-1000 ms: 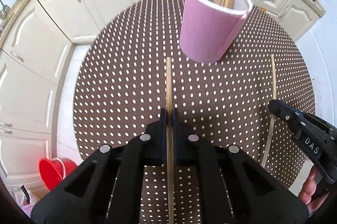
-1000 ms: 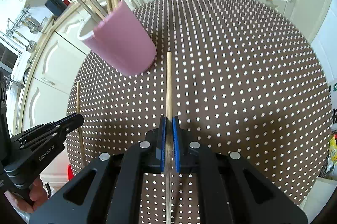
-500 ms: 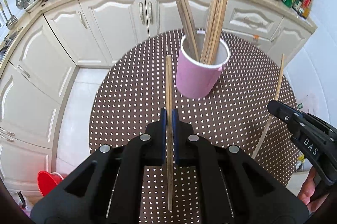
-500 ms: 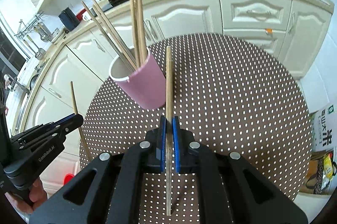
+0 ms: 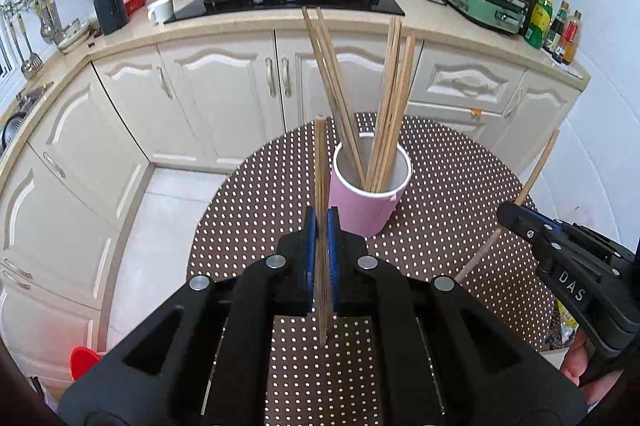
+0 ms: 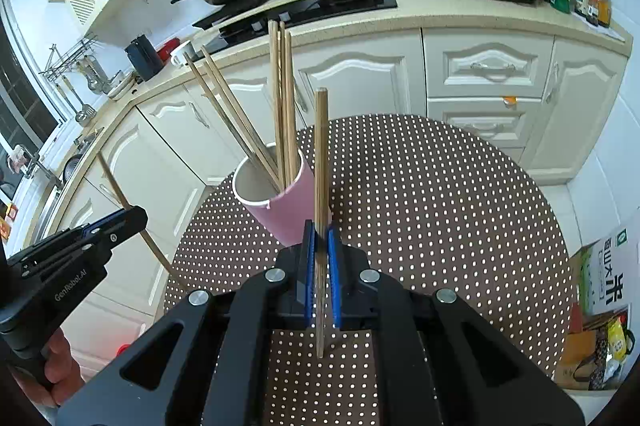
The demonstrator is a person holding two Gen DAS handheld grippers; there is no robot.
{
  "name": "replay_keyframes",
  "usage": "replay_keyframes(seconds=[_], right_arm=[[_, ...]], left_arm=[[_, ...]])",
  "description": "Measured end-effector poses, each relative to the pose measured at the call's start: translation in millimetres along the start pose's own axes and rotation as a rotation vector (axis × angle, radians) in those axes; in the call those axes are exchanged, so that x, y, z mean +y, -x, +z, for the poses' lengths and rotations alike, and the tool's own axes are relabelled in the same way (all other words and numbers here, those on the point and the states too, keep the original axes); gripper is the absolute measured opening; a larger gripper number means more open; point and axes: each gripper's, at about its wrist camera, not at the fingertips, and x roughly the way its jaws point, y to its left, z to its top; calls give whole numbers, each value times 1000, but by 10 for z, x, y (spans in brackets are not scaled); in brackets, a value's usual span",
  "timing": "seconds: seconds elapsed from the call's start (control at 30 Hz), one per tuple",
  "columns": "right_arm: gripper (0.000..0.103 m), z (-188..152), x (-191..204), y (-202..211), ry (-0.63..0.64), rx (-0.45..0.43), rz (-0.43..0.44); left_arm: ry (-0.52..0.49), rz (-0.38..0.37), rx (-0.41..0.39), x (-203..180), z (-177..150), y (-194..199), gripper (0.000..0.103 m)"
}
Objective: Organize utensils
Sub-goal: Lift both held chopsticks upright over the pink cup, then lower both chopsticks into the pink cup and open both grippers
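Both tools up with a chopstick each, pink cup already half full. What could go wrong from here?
1. The pink cup is light-looking and its chopsticks lean outward; a nudge on insertion may tip it.
2. The left tool and right tool each pinch a chopstick on a thin section, so it could pivot or slip.
3. Both heading for one cup: the tools may collide.

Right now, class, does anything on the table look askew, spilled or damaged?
Nothing stands out. The pink cup stands upright on the dotted table, its chopsticks leaning apart as loose sticks do. Each gripper holds one chopstick in the air.
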Motion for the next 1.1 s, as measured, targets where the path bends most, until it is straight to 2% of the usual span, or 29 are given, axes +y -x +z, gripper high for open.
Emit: replay_keyframes(seconds=[0.43,0.57,0.7,0.8,0.9,1.1], right_arm=[[5,318,132,194,27,-100,24],[5,497,142,306,18,-151,37],[5,708,130,409,7,-191,53],[5,844,128,479,15,-223,59],[5,943,142,514,25,-244,58],[5,1056,162,513,38,-260,63]], left_arm=[[10,-22,-81,35,248,306,6],[2,-36,-115,38,360,412,6],[26,-87,-131,75,484,510,6],[17,-89,-160,65,568,581,6],[16,-113,-180,61,681,643,6],[2,-113,-217,13,843,701,6]])
